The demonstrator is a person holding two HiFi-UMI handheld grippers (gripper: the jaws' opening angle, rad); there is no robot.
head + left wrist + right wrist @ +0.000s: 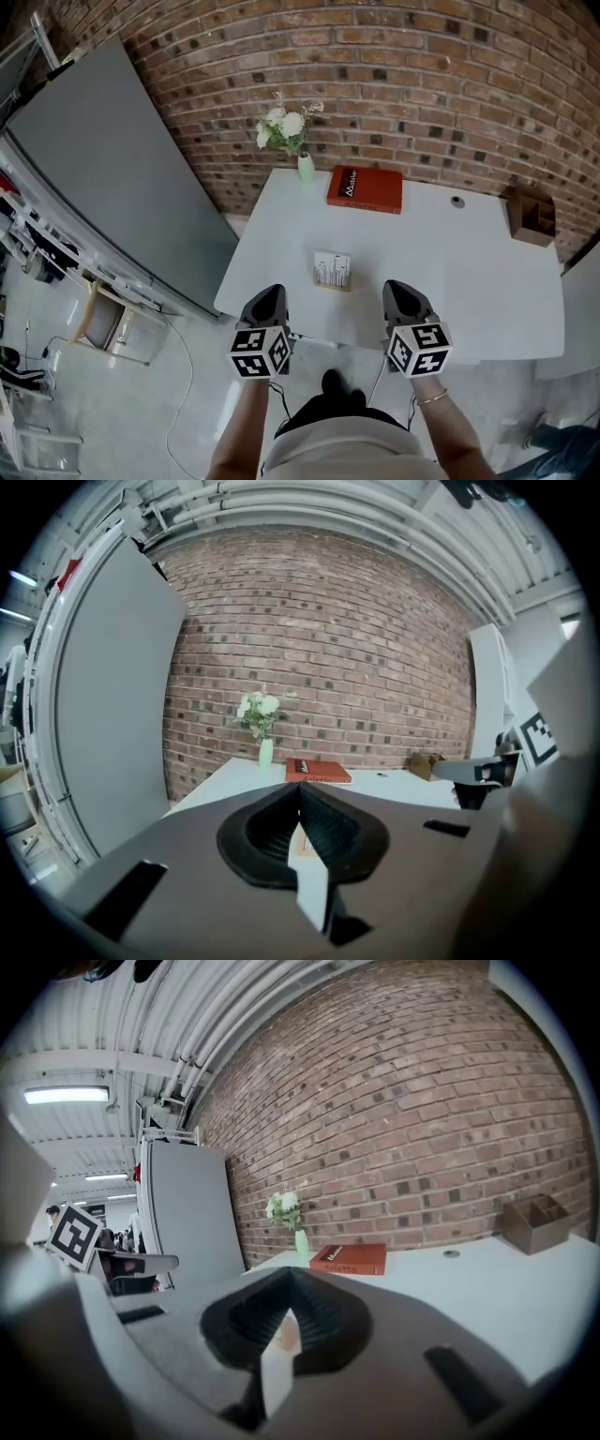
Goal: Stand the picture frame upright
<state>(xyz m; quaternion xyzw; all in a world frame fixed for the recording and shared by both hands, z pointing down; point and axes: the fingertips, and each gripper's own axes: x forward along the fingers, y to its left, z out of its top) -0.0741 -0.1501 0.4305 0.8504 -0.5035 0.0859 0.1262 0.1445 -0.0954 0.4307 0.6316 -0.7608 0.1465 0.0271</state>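
Note:
The picture frame [332,270] lies flat on the white table [487,281], near its front edge, with a pale printed face and a light wooden border. My left gripper [272,292] hovers at the table's front edge, just left of the frame, its jaws shut with nothing between them. My right gripper [398,287] is level with it on the frame's right, also shut and holding nothing. In the left gripper view a sliver of the frame [304,842] shows below the closed tips [300,785]. The right gripper view shows the same frame [287,1333].
A red book [365,189] lies at the back of the table. A green vase of white flowers [304,165] stands at the back left corner, a brown wooden organiser [531,216] at the back right. A brick wall runs behind; a grey panel [112,169] stands left.

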